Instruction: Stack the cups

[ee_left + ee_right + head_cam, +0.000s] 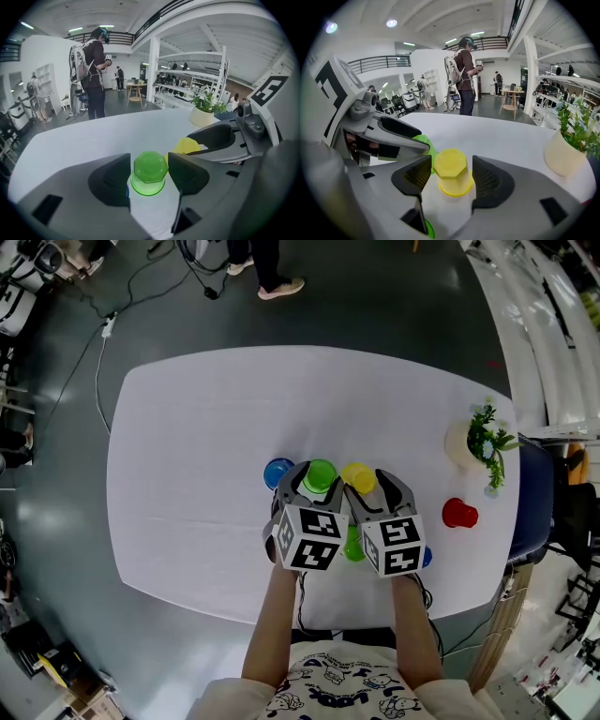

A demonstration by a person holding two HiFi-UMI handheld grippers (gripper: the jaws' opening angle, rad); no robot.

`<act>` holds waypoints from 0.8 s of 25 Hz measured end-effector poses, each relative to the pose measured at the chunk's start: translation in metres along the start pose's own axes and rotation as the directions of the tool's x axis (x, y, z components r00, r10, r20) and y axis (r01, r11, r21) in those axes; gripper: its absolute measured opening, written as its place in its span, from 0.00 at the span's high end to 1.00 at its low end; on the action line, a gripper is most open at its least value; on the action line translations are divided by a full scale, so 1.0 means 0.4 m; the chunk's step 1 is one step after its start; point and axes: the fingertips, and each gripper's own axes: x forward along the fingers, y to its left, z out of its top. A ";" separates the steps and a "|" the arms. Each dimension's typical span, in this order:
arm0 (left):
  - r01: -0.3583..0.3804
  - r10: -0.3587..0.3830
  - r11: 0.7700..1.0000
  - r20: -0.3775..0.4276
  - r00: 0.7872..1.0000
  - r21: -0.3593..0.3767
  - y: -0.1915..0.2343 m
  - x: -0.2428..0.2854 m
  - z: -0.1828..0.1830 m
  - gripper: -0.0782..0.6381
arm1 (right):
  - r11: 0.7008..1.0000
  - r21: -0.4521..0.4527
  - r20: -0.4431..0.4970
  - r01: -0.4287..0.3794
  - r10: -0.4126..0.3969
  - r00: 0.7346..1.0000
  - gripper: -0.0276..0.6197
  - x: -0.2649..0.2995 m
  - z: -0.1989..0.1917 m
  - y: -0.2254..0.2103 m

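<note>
An upside-down green cup (319, 474) (149, 172) stands on the white table (187, 474) between the fingers of my left gripper (316, 482) (149, 178), which is open with its pads just off the cup. Right beside it an upside-down yellow cup (358, 476) (452, 176) stands between the fingers of my right gripper (368, 484) (451, 182), also open, with a narrow gap on each side. A blue cup (277, 472) sits left of the green one. A red cup (459, 513) stands apart at the right.
A second green cup (353, 545) and another blue one (427, 557) lie partly hidden under the grippers near the front edge. A potted plant (473, 442) (565, 152) stands at the right edge. People stand on the floor beyond the table.
</note>
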 end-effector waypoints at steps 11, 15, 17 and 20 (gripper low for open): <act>-0.017 0.018 1.000 0.055 0.998 -0.026 0.004 -0.060 0.016 0.53 | 1.000 0.004 0.005 -0.004 0.004 1.000 0.59 -0.011 -0.001 0.005; -0.025 0.027 0.999 0.067 0.997 -0.044 0.018 -0.094 0.011 0.53 | 1.000 0.009 0.011 -0.007 0.007 1.000 0.59 -0.011 0.006 0.013; -0.025 0.028 0.999 0.073 0.997 -0.047 0.023 -0.113 0.004 0.53 | 1.000 0.007 0.018 -0.003 0.003 1.000 0.57 -0.017 0.011 0.016; -0.018 0.021 0.999 0.084 0.996 -0.036 0.019 -0.138 -0.005 0.53 | 1.000 0.012 0.040 0.008 -0.008 0.999 0.54 -0.040 0.024 0.012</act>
